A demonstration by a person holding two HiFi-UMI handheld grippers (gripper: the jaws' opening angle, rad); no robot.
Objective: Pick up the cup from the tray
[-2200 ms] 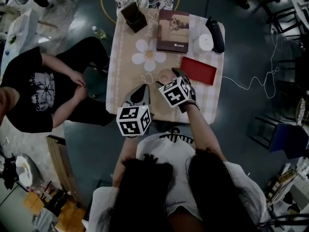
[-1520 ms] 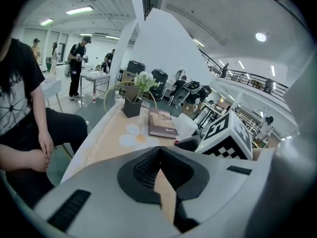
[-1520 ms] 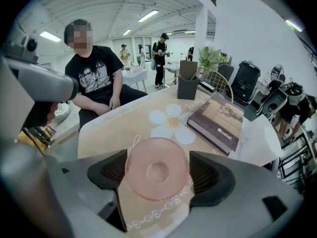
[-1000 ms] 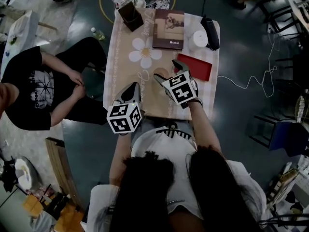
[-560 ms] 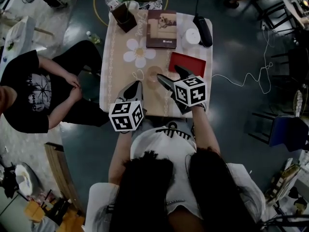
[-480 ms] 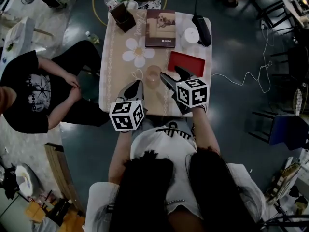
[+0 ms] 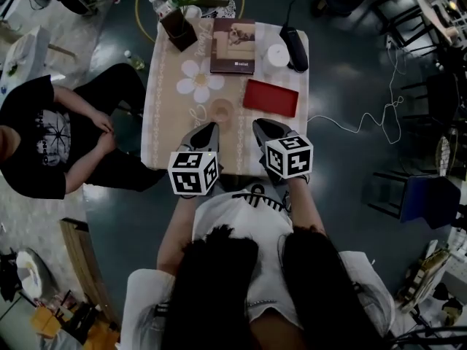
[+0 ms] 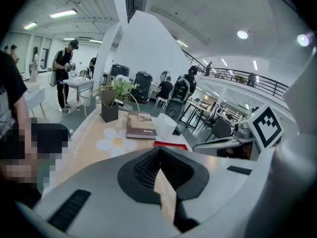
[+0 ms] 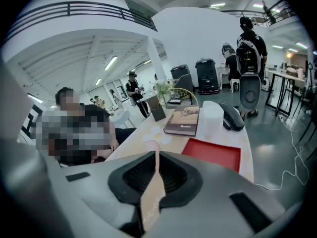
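Left claw [image 7: 206, 128] closed and empty, over the near edge of the worktop [image 7: 166, 138]. Right claw [image 7: 259, 126] beside it, jaws closing, almost together, nothing between them. Cup [image 7: 222, 110] sits on the worktop just past both claws, beside the red tray [image 7: 271, 98], not on it. Book [image 7: 233, 36] farther back.

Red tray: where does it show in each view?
Head view: red tray in the upper middle, slightly right of centre.
Left gripper view: thin red strip at centre, just below mid-frame.
Right gripper view: right of centre, below mid-frame.
Shared landmark: the book, beyond the tray, to its left.
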